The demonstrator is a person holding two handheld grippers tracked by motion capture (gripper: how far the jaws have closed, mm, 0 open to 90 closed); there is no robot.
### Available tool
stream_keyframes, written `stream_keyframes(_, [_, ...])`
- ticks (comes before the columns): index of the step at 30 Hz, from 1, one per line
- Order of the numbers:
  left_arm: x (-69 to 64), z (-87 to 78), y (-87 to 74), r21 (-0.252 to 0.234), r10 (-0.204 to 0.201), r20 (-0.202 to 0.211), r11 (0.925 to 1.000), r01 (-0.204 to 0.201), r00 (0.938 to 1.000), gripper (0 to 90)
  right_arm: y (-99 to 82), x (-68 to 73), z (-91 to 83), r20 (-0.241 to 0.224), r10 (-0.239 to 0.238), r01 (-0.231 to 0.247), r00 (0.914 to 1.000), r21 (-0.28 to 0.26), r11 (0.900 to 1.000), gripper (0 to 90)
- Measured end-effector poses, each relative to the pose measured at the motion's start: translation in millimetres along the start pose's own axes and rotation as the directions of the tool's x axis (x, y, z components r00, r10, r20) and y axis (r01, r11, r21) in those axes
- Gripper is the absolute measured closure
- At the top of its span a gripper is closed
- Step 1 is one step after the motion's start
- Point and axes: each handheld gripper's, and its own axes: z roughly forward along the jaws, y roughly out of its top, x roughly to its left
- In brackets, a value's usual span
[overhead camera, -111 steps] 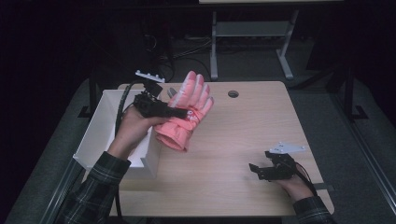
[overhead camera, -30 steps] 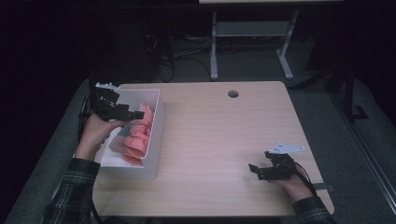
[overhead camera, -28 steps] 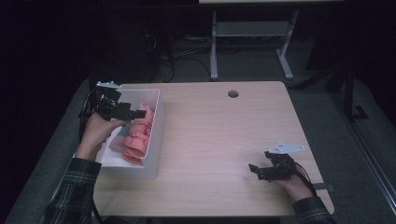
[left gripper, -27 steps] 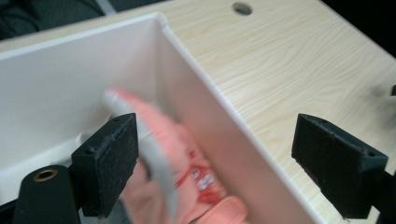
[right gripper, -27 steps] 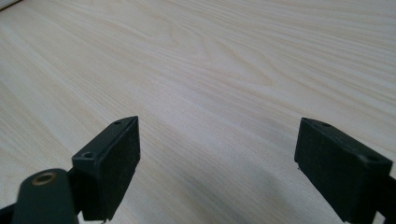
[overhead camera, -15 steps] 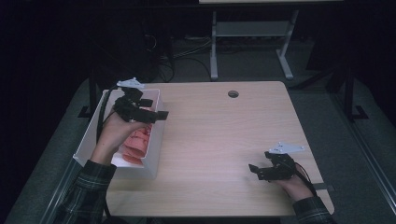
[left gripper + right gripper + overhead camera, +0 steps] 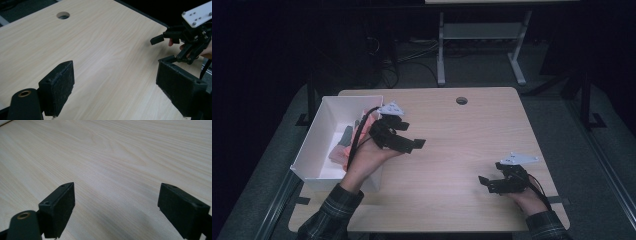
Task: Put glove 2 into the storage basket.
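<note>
Over tabletop point(image 7: 452, 150): left tool point(image 7: 414, 145) now empty, glove point(image 7: 343, 150) left in box point(image 7: 319, 135).

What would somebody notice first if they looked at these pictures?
Probably the white rectangular box at the left edge of the pale wooden table, with a pink glove lying inside it. Next, the black left gripper, held just right of the box with its jaws wide open and nothing between them. The black right gripper rests near the table's front right corner, jaws open too.
</note>
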Motion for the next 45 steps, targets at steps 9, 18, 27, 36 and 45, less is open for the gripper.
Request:
stream_keyframes(9, [-20.7, 38.3, -23.3, 0.015, 0.022, 0.051, 0.9996, -0.022, 0.9984, 14.4, -0.1, -0.3, 0.0, 0.001, -0.006, 0.006, 1.0, -0.002, 1.0, 13.9])
stream_keyframes(18, [-26.4, 68.4, -53.5, 0.042, 0.071, 0.052, 0.9964, -0.073, 0.9961, 14.3, -1.0, 0.4, 0.8, -0.004, -0.012, 0.012, 0.9999, -0.001, 0.9999, 13.8])
stream_keyframes(27, [-25.8, 83.3, -70.9, 0.073, 0.086, 0.041, 0.9933, -0.089, 0.9955, 14.3, -2.2, -0.3, 0.3, 0.0, -0.025, 0.025, 0.9997, -0.003, 0.9997, 13.8])
stream_keyframes(36, [-25.9, 96.5, -86.9, 0.09, 0.091, 0.047, 0.9914, -0.095, 0.9947, 14.3, -2.7, 0.2, 1.1, 0.001, -0.029, 0.029, 0.9996, 0.003, 0.9996, 13.8])
stream_keyframes(45, [-25.4, 105.5, -95.7, 0.121, 0.106, 0.041, 0.9866, -0.11, 0.9935, 14.3, -2.7, 0.6, 2.1, -0.001, -0.034, 0.034, 0.9994, 0.005, 0.9994, 13.8])
